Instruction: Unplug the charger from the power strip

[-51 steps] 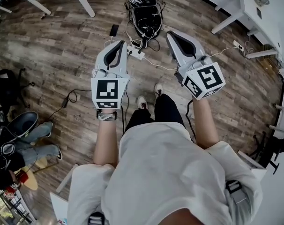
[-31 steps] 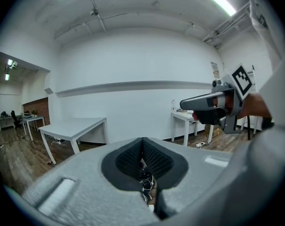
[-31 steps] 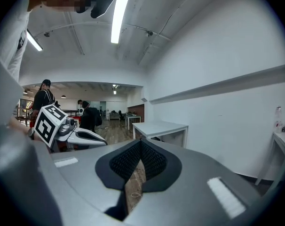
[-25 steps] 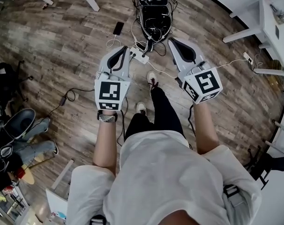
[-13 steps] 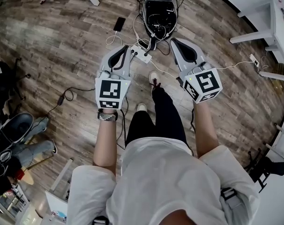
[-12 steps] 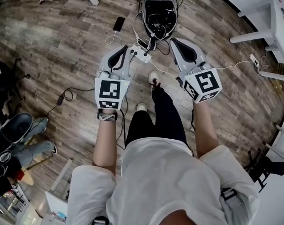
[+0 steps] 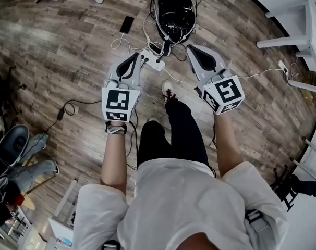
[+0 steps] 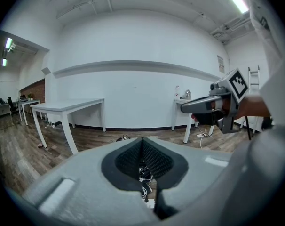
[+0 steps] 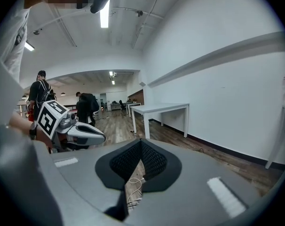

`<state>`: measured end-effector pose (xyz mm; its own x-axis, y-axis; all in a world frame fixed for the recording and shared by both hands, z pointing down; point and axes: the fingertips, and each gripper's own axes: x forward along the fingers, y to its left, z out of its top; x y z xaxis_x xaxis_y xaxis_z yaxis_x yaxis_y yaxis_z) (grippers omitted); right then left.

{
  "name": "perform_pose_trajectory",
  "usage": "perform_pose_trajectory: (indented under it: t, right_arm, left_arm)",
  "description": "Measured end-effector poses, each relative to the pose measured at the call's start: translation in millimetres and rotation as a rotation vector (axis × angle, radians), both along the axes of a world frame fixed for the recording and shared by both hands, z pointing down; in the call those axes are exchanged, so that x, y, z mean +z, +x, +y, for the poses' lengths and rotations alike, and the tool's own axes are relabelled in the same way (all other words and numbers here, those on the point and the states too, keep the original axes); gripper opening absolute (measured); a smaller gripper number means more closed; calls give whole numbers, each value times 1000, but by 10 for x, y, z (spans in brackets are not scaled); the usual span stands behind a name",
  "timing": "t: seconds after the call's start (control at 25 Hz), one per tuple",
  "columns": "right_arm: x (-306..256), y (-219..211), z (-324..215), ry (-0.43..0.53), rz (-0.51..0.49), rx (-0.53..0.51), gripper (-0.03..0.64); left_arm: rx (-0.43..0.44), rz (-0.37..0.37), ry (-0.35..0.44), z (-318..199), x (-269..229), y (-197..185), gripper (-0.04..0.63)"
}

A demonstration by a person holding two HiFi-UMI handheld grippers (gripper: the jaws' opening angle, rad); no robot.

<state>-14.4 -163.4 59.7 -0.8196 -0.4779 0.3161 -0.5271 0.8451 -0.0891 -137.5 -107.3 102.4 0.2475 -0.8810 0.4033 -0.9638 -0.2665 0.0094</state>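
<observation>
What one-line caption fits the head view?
Person holds left gripper and right gripper over a wood floor, white power strip between them.

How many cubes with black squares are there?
2. One cube sits at the back of the left gripper; the other cube sits at the back of the right gripper. No others show.

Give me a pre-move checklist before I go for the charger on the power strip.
1. Power strip in sight: ok, it lies on the floor between the two gripper tips in the head view.
2. Left gripper open for a grab: not ok, jaws together, nothing held.
3. Right gripper open: not ok, jaws together, nothing held.
4. Grippers down at the strip: not ok, both hang well above the floor.
5. Charger picked out: cannot tell, what is plugged in is too small to make out.
</observation>
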Motion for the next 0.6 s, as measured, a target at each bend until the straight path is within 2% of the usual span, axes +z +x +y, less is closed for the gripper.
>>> perform_pose_trajectory:
  t: [0.4,0.6]
  right_arm:
    - [956,-152,-202,-25,42,-46,2]
    - [1481,-157,-314,-60,47,-31,2]
  left_arm:
    - [8,10,-89,-260,976,-22,5]
    - [-6,17,-106,-344,1450,-58,5]
